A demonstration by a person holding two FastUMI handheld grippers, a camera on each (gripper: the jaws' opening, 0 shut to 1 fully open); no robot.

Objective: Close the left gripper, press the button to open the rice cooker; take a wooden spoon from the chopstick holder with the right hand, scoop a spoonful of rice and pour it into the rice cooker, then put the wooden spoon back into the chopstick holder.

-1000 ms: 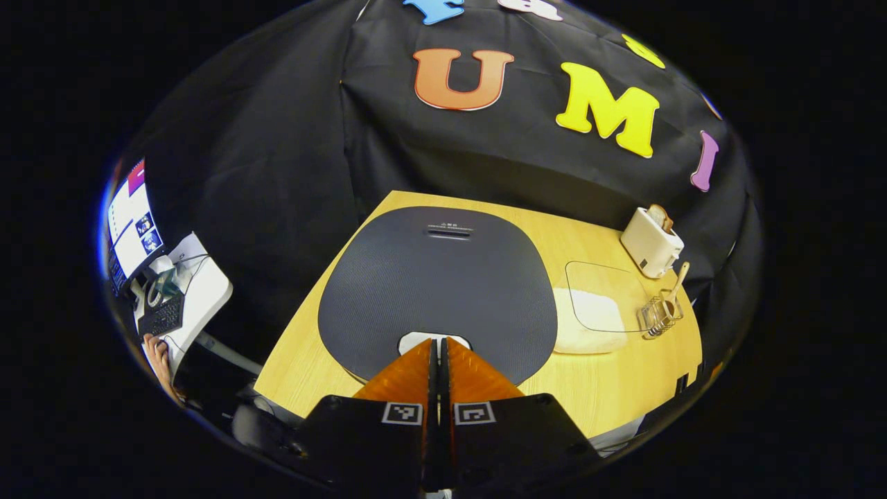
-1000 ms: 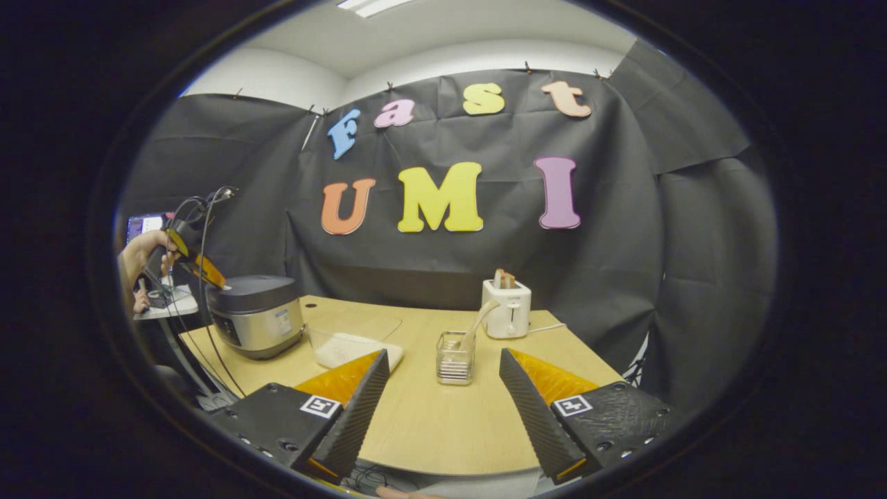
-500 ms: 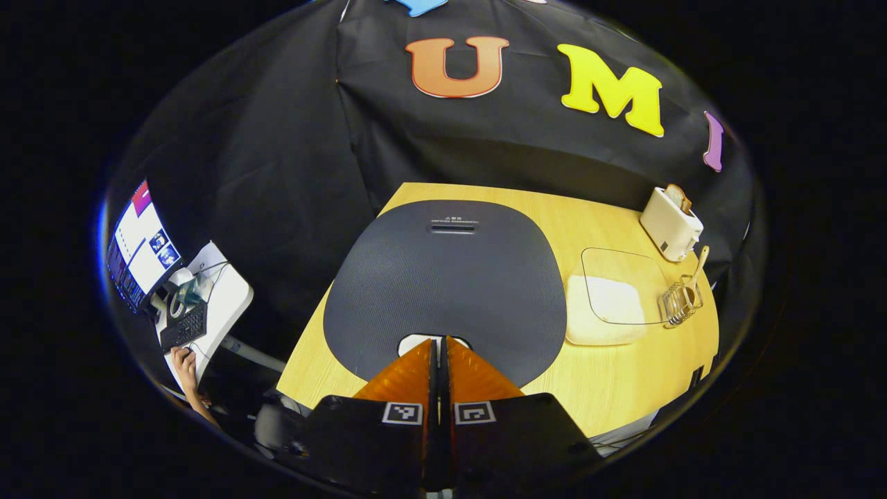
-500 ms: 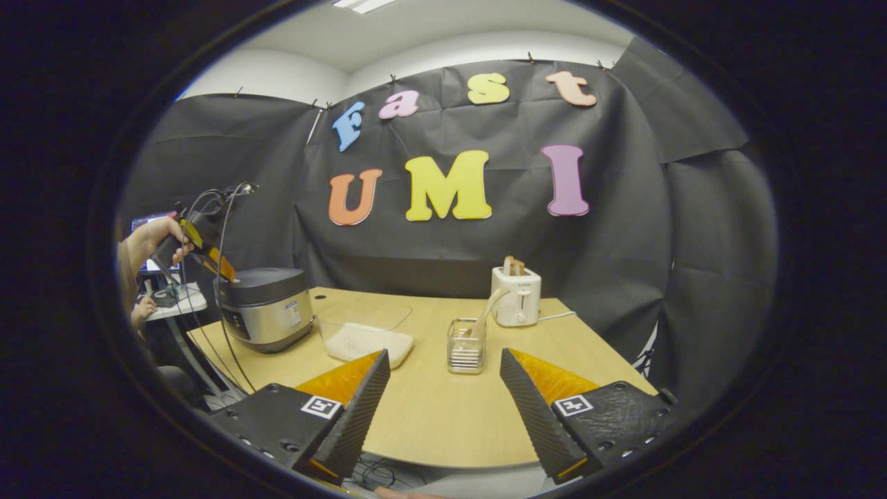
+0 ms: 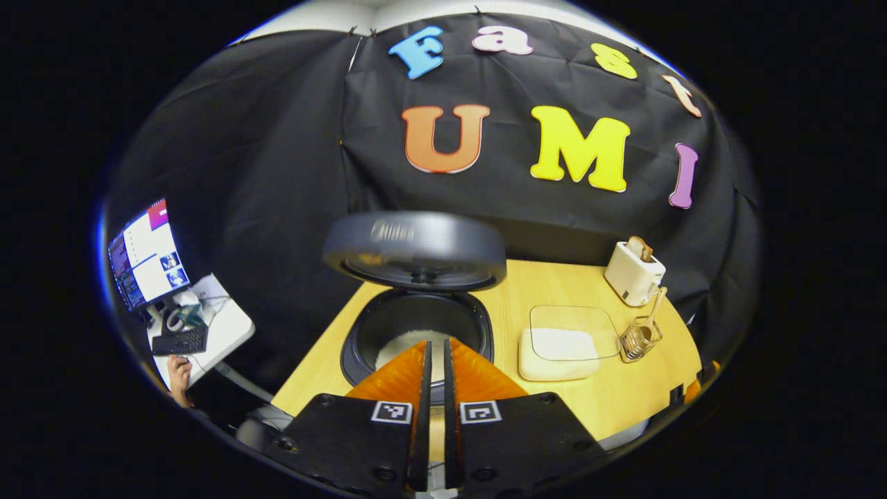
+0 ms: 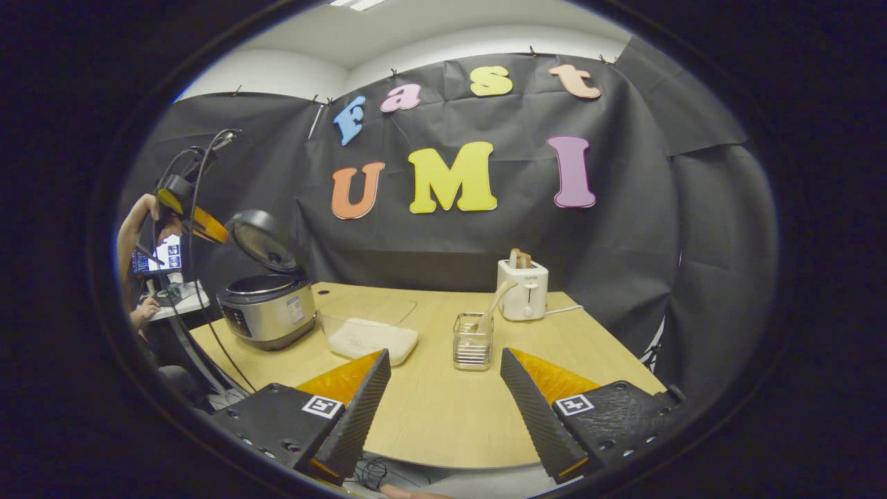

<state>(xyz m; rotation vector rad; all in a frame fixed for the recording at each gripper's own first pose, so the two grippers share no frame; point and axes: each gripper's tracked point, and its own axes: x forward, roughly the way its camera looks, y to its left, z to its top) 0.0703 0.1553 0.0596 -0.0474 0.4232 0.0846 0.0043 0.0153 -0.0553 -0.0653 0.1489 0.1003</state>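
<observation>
Two fingers pressed almost together, with nothing between them, mark the left gripper in the left gripper view; it hangs above the rice cooker, whose lid stands raised over the open pot with something pale in the bottom. To the right on the table sit a clear container of rice, the chopstick holder with the wooden spoon leaning out of it, and a white toaster behind. In the right gripper view, the right gripper is spread wide and empty, low over the near edge of the table, pointed roughly at the chopstick holder, well apart from it. The wooden spoon leans up and to the right, its handle free above the rim. The rice cooker stands at the far left with its lid up, the left gripper and a hand beside it. With the cooker apparently open, I judge the step in hand to be fetching the spoon: approach in line with the tilted handle, close on it above the rim, and lift along its lean so the light holder does not tip or drag. The cooker's lid and front panel carry small markings, too small to read; the square coded tags on the grippers hold no words.
</observation>
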